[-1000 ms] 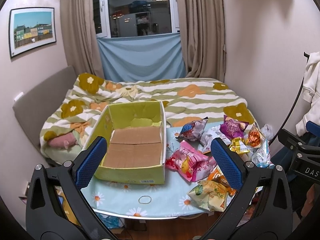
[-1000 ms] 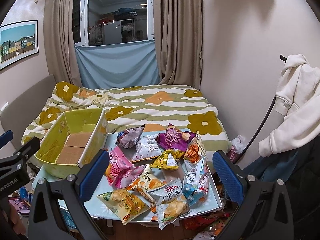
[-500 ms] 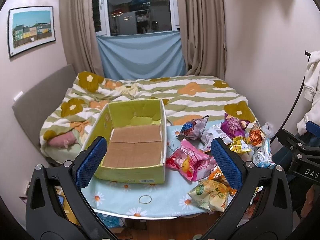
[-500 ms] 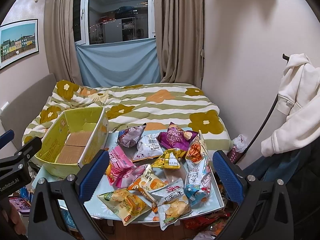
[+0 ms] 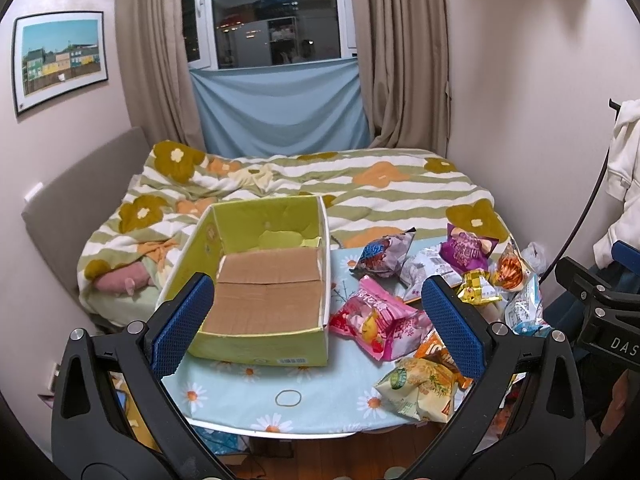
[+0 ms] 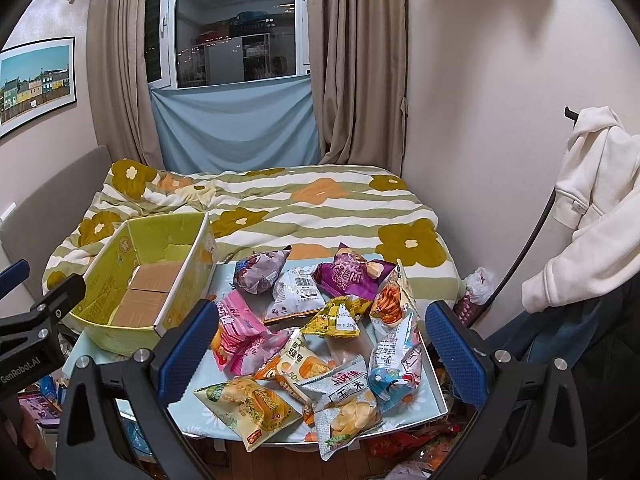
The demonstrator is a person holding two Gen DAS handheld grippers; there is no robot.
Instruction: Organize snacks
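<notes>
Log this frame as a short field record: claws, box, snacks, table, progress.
left claw: open, holding nothing, above the near table edge
right claw: open, holding nothing, over the snack pile
box: yellow-green carton, open top, on the table's left part, no snacks inside
snacks: loose packets heaped right of the box, among them a pink bag and a purple bag
table: daisy-print cloth, rubber band near the front edge
progress: no packet in the box yet
</notes>
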